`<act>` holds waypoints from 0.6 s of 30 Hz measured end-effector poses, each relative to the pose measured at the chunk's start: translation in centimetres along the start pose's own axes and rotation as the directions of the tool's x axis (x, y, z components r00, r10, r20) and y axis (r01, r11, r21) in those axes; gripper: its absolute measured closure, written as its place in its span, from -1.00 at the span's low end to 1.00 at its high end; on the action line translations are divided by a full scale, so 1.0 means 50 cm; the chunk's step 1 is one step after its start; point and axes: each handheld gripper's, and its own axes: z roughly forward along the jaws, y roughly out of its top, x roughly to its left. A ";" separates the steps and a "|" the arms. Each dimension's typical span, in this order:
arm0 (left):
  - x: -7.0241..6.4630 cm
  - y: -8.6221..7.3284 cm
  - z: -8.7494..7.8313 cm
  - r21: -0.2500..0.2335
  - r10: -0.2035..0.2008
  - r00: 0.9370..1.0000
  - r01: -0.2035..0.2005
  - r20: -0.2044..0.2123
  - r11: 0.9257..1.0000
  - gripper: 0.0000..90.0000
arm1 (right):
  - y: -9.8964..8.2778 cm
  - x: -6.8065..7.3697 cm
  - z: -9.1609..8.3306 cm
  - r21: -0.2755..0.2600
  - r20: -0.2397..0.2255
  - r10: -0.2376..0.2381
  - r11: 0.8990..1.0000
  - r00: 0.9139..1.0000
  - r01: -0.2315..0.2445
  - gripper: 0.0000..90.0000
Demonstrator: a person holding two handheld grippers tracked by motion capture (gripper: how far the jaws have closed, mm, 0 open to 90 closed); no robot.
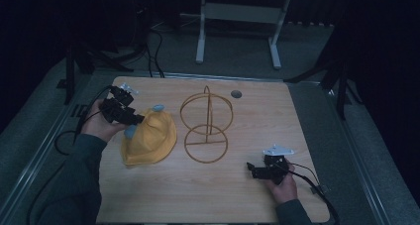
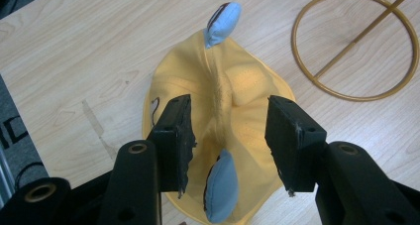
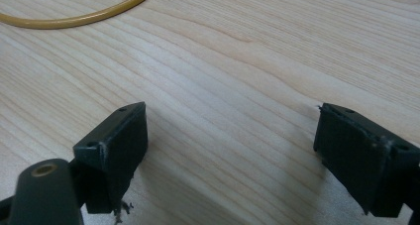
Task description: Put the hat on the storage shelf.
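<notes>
Cloth looks soft: the yellow hat (image 2: 223,106) beside the wire stand (image 1: 205,128) should crumple easily; left tongs (image 2: 230,136) straddle its crown, spread; right tongs (image 3: 233,155) spread, empty.

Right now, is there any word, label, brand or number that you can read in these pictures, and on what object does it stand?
None can be read.
Yellow hat: a small dark mark near its edge, too small to read.
Wire stand: no text.
Table: no text.
</notes>
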 end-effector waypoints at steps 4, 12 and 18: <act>0.001 0.006 0.008 0.018 -0.001 1.000 0.001 0.001 1.000 0.19 | 0.000 0.000 0.000 0.000 0.000 -0.001 1.000 1.000 0.001 -0.71; -0.001 0.022 0.030 0.064 0.007 1.000 -0.007 0.002 0.998 0.24 | 0.000 0.000 0.000 0.000 0.000 -0.002 1.000 1.000 0.002 -0.71; -0.001 0.033 0.050 0.094 0.007 1.000 -0.007 0.004 0.996 0.28 | 0.000 0.000 0.000 0.000 0.000 -0.002 1.000 1.000 0.002 -0.71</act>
